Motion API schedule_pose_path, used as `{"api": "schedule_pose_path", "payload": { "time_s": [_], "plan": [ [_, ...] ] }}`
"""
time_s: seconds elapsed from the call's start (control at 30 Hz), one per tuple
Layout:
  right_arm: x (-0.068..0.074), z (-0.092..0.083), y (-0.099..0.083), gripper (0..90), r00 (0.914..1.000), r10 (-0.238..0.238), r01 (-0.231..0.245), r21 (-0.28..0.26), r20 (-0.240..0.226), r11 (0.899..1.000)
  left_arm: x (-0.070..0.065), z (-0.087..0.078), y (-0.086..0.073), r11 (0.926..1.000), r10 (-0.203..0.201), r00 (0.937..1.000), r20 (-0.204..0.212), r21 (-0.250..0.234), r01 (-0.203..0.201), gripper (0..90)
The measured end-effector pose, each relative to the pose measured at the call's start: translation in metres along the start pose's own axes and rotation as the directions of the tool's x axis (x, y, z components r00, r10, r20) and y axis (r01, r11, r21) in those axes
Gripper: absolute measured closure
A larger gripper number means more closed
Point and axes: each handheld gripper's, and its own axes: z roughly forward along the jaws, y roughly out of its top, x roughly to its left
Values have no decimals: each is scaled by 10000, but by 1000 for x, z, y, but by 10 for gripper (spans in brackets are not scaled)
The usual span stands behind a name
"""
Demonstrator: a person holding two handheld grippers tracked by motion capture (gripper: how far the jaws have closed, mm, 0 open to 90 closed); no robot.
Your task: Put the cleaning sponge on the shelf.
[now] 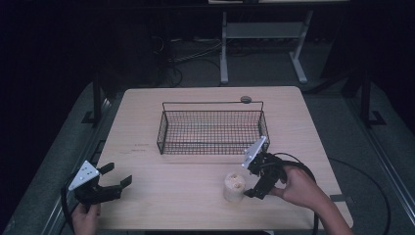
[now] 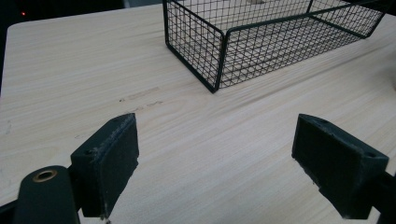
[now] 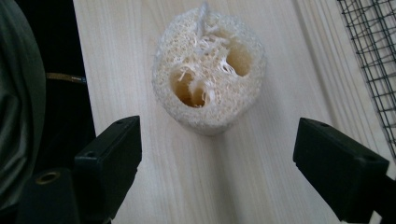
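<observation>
A pale loofah sponge point(image 1: 234, 186) stands upright on the wooden table point(image 1: 171, 196), near the front edge right of centre. The right gripper view looks down on the loofah point(image 3: 208, 70), with its fibrous holes showing. My right gripper point(image 1: 251, 182) is open just to its right, jaws wide and apart from it. A black wire basket point(image 1: 212, 128) sits empty at the table's middle; one corner of the basket point(image 2: 219, 51) appears in the left gripper view. My left gripper point(image 1: 116, 175) is open at the front left, holding nothing.
A small round grey disc point(image 1: 245, 99) lies behind the basket near the far edge. A white metal frame point(image 1: 264, 44) and cables point(image 1: 191, 54) stand on the dark floor beyond the table. A black cable point(image 1: 362, 181) loops off the right side.
</observation>
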Motion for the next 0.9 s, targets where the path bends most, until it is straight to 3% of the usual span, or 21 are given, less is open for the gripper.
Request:
{"api": "schedule_pose_path", "payload": {
  "time_s": [0.9],
  "plan": [
    [3,26,29,150,9988,-329,343,387,-359,9987,0,-1,1,10000,16,10000,11,-37,-16,139]
  ]
}}
